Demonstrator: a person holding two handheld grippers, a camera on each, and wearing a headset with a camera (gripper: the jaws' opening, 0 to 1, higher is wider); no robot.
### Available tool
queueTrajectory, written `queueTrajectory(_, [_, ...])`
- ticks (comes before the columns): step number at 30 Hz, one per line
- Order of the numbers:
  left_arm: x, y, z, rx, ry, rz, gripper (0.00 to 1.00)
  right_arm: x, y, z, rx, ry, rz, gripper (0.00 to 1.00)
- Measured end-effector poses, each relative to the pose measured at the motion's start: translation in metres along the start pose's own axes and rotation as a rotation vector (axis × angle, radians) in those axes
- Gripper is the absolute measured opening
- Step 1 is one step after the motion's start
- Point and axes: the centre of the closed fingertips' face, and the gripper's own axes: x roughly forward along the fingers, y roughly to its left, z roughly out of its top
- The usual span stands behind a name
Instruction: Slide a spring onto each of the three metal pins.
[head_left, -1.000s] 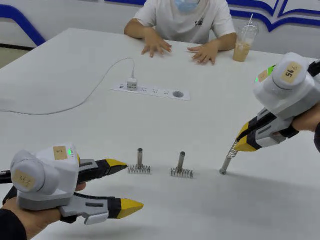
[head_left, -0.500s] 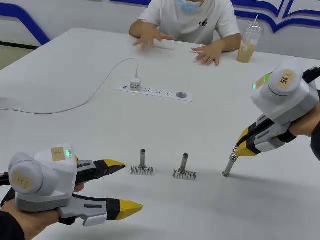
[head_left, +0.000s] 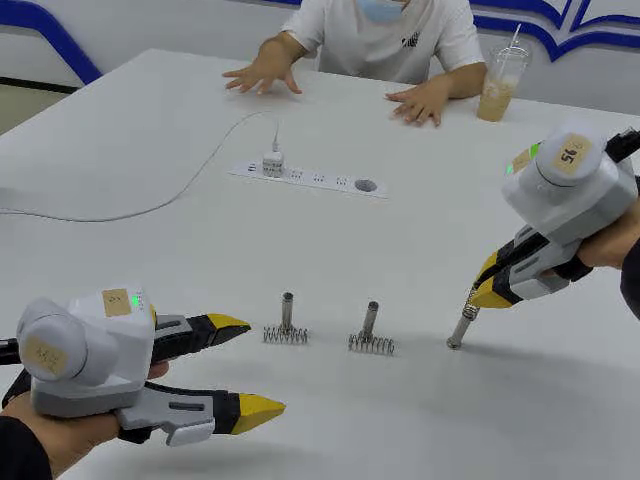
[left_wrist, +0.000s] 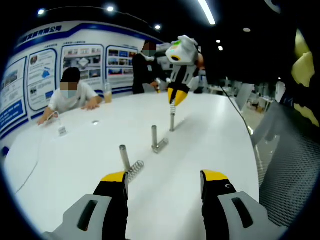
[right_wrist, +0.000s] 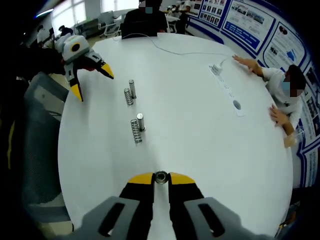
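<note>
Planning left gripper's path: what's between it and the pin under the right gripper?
Near pin and middle pin, both upright, with near spring and middle spring lying at their bases. Head view and left gripper view show it.

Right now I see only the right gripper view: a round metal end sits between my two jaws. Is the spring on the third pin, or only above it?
Observer: In the head view, the right gripper holds the spring around the top of the third pin. The lower part of the pin is bare.
Operator: Thank you. Does the foot of this pin stand on the table, or is it lifted?
Observer: In the left gripper view the foot rests on the table, so the pin is not lifted.
</note>
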Motion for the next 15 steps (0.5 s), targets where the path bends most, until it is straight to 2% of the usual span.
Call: queueTrajectory(15, [-0.001, -0.001, -0.001, -0.006, 0.003, 0.007, 0.59, 0.029, 0.002, -0.015, 0.035, 0.007, 0.012, 0.12])
